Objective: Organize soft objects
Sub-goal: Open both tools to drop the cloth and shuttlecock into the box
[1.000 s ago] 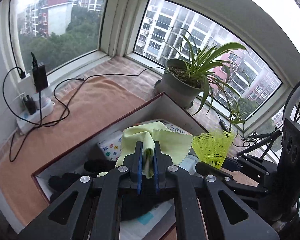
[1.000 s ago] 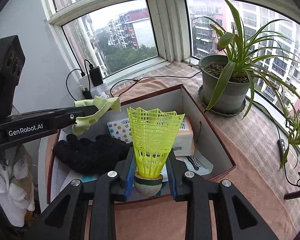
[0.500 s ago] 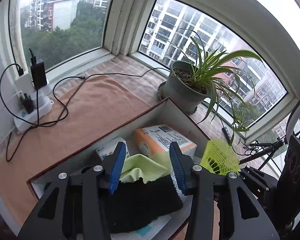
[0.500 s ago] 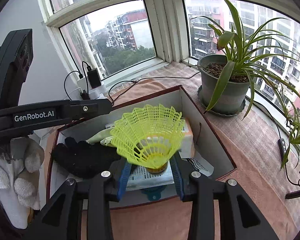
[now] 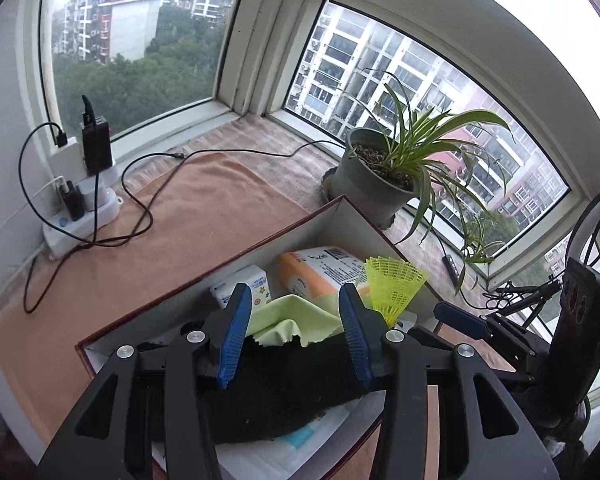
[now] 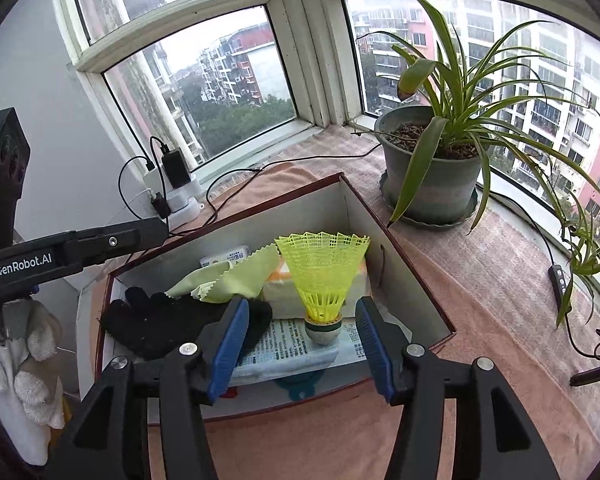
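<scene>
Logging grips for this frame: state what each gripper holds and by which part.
Nothing is held. The left gripper is open above the green cloth; the right gripper is open around the upright shuttlecock, touching nothing.

"GenRobot.AI" on left gripper (image 6: 158, 230) arm

Left gripper (image 5: 296, 332): jaws spread wide, nothing between the blue pads (image 5: 234, 338); both fingers level, pointing forward and slightly down.
Left gripper, from the right wrist view (image 6: 100, 242): black arm reaches in from the left edge, marked "GenRobot.AI", roughly horizontal.
Right gripper (image 6: 302, 344): jaws parted wide, blue pads (image 6: 228, 346) clear of contact on both sides; fingers aimed forward and down.
Right gripper, from the left wrist view (image 5: 458, 320): low at the right edge, one blue-tipped finger showing, black body rising behind it.
Hand: white knit-gloved hand (image 6: 16, 380) at the lower left edge of the right wrist view, below the left gripper's arm.
</scene>
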The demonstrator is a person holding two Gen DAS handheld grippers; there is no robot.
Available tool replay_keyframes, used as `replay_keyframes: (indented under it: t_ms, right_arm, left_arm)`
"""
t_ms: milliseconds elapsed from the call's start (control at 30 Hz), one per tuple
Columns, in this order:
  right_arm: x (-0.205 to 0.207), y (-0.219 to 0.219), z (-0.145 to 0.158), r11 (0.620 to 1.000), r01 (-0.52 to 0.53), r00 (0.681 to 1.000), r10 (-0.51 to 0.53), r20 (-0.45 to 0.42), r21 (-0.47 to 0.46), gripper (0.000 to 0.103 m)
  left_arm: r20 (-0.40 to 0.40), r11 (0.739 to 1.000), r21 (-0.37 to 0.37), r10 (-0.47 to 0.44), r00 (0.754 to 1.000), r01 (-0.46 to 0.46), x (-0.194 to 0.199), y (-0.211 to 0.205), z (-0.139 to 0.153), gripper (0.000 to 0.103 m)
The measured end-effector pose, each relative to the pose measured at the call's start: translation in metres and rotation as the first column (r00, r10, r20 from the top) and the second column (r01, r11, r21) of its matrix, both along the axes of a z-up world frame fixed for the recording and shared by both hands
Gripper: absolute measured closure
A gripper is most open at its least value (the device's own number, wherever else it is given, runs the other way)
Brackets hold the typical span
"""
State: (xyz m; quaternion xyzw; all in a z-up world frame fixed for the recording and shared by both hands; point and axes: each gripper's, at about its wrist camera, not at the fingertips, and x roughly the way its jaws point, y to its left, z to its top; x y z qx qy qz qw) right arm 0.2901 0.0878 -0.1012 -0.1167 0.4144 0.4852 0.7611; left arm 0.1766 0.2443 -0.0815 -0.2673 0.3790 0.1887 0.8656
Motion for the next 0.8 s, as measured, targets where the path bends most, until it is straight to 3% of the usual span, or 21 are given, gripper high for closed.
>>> replay_keyframes:
  t_ms: [300, 433, 633, 800]
  right_arm:
    - [-0.015, -0.016, 0.009, 1.0, -0.008, 1.0, 0.008, 0.013, 0.004, 0.051]
    - [-0.024, -0.026, 0.015, 1.0, -0.011, 1.0, 0.011, 0.021, 0.013, 0.051]
    - [-0.04, -0.046, 0.029, 0.999, -0.007, 1.0, 0.006, 0.024, 0.045, 0.051]
    - [-0.06, -0.069, 0.041, 0.997, 0.011, 0.999, -0.015, 0.046, 0.081, 0.046]
  left_arm:
    - [0.003, 1.0, 0.014, -0.005, 1.0, 0.005, -0.014, -0.007, 0.005, 0.058]
    - [0.012, 1.0, 0.02, -0.011, 1.0, 0.011, -0.025, -0.014, 0.009, 0.05]
    - [0.024, 0.998, 0.063, -0.019, 1.0, 0.018, -0.047, -0.033, 0.02, 0.049]
    - [0.042, 0.994, 0.105, -0.033, 0.999, 0.029, -0.072, -0.054, 0.032, 0.034]
